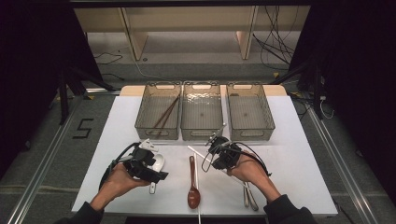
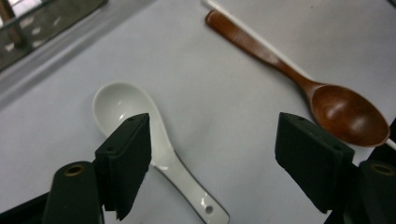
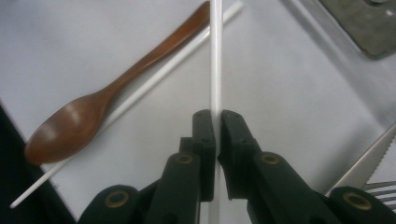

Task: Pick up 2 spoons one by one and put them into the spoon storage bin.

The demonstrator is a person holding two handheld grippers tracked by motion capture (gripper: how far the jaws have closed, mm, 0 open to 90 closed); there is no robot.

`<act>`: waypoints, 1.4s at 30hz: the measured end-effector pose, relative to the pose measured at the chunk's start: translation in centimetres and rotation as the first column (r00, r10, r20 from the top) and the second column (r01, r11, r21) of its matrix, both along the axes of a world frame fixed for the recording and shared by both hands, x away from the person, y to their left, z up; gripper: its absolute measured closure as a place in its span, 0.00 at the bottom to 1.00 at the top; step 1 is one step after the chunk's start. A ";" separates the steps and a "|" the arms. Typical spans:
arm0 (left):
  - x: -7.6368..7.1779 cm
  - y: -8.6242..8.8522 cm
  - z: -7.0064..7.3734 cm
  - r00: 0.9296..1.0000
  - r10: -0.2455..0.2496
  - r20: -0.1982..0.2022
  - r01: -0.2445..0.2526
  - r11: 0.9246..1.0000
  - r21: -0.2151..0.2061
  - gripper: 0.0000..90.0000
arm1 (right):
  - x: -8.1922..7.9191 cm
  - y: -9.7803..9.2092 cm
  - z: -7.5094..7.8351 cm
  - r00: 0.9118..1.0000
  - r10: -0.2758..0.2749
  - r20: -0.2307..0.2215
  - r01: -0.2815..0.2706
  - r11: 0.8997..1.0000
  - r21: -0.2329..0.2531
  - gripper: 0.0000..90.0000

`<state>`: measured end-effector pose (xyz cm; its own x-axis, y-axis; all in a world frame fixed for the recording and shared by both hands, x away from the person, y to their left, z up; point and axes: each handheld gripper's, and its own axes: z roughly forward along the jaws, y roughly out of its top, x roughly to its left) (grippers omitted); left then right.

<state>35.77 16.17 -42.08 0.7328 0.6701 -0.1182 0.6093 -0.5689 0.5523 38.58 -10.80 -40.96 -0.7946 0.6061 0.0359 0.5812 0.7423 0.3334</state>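
Observation:
My left gripper (image 1: 150, 169) hovers open over a white ceramic spoon (image 1: 159, 162) on the white table. In the left gripper view the spoon (image 2: 140, 126) lies by the left jaw of this gripper (image 2: 215, 140), bowl away, nothing held. My right gripper (image 1: 215, 151) is shut on a thin white chopstick (image 1: 196, 151). In the right gripper view its jaws (image 3: 215, 121) pinch the chopstick (image 3: 215, 70), which runs straight ahead. A brown wooden spoon (image 1: 193, 186) lies between the hands, with a second white chopstick (image 1: 198, 179) alongside it.
Three clear bins stand in a row at the back; the left bin (image 1: 159, 111) holds brown chopsticks, the middle bin (image 1: 201, 111) and right bin (image 1: 250, 111) look bare. Metal cutlery (image 1: 250, 197) lies under the right forearm; a serrated knife (image 3: 369, 163) shows nearby.

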 end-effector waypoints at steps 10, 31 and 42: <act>0.7 -3.2 0.2 0.983 -0.169 0.068 0.166 0.985 0.041 0.28 | -2.7 1.4 0.5 0.990 0.142 -0.004 -0.142 0.990 -0.008 0.95; -0.1 -5.6 -0.4 0.911 -0.411 0.035 0.406 0.908 0.105 0.46 | -5.0 3.1 1.6 0.947 0.321 0.013 -0.321 0.947 0.025 0.95; -0.4 -5.7 -0.5 0.865 -0.502 0.022 0.497 0.861 0.106 0.72 | -5.3 3.2 1.7 0.932 0.361 0.024 -0.362 0.931 0.038 0.95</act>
<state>35.36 10.44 -42.54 0.9752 0.2193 -0.0309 0.2048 -0.8402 0.5021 33.27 -7.63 -39.22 -0.9604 0.2757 0.0399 0.2701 0.8868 0.3751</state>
